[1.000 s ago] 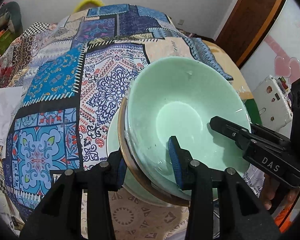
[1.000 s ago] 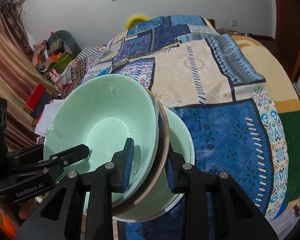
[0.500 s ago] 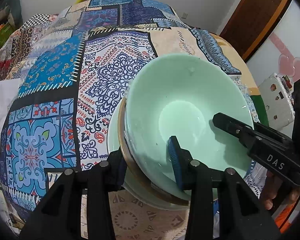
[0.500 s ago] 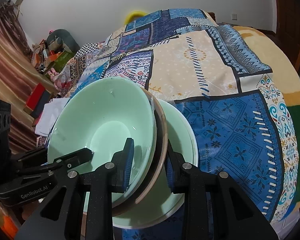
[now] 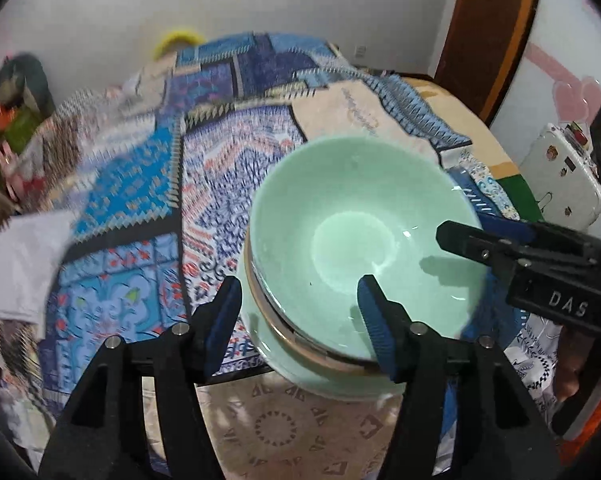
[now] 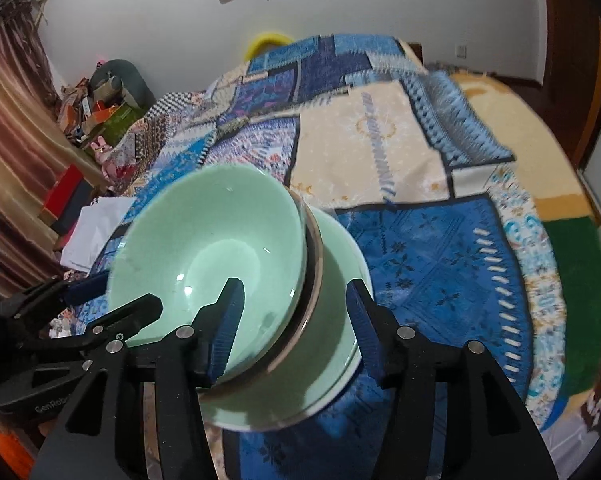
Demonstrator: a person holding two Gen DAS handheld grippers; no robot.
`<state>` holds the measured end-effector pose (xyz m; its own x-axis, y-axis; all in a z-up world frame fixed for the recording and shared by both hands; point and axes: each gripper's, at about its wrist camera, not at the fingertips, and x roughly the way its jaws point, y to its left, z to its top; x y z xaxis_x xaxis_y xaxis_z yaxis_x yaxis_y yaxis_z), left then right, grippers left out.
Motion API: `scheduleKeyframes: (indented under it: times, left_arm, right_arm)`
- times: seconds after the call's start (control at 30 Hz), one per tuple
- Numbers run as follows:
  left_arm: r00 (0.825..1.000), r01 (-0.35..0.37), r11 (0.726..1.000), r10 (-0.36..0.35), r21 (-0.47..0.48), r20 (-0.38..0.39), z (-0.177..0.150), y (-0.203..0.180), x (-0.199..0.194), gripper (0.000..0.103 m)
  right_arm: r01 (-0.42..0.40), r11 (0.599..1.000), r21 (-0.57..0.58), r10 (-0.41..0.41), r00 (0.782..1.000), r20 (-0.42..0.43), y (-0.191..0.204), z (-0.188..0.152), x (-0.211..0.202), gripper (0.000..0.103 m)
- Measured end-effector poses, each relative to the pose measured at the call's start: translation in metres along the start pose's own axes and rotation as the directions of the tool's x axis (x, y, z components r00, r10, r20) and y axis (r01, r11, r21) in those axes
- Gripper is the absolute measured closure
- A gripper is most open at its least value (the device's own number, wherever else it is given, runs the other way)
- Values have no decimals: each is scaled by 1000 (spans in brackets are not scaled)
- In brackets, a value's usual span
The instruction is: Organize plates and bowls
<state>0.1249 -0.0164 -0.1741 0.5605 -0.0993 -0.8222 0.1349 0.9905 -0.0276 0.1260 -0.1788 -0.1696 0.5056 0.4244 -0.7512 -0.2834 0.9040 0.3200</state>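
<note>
Bowls (image 5: 352, 240) nested in a green stack sit between both grippers: the left gripper (image 5: 300, 304) straddles the near rim, jaws opening, pads off it; the right gripper (image 6: 292, 316) straddles the opposite rim, jaws opening too. Beneath the stack lies a patchwork bedspread (image 6: 440, 248) on a bed

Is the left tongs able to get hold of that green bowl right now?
Probably yes: the left tongs straddle the bowl's near rim, jaws opening and not pressing; nothing lies between. The right tongs straddle the far rim.
</note>
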Motion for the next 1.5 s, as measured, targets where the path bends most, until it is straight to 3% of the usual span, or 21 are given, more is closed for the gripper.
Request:
scheduleKeyframes:
  times: [0.17,0.3,0.5,0.67,0.8,0.9,1.13,1.2,1.5]
  left_arm:
    - [995,8,1000,-5,-28,99,4,-1,-42,39]
    - [977,31,997,-16,-67,212,6,2,-86,36]
    - [919,30,997,1,-73,395,4,-4,-150,28]
    - [848,16,997,25,-74,529,-2,-7,-196,15]
    - [798,7,997,43,-80,601,-10,-10,-221,7]
    - [777,8,997,45,-81,628,-14,-11,-231,4]
    - [758,13,998,35,-69,651,-23,-13,-240,1]
    - [754,12,998,36,-69,655,-26,-13,-241,1]
    - [754,1,998,42,-65,656,-29,-16,-236,0]
  right_arm:
    - [-4,999,-52,9,995,98,16,5,-40,53]
    - [-6,995,-101,24,982,186,30,5,-75,52]
    - [7,987,-158,46,942,333,49,3,-125,40]
    - [19,979,-202,72,898,434,61,0,-157,32]
    - [29,977,-213,81,867,492,66,-1,-174,26]
    - [21,977,-214,92,857,507,68,-1,-179,23]
    - [34,974,-224,94,838,538,72,-6,-186,11]
    - [41,975,-217,87,831,549,72,-7,-186,2]
    - [50,975,-216,80,828,555,72,-11,-189,1]
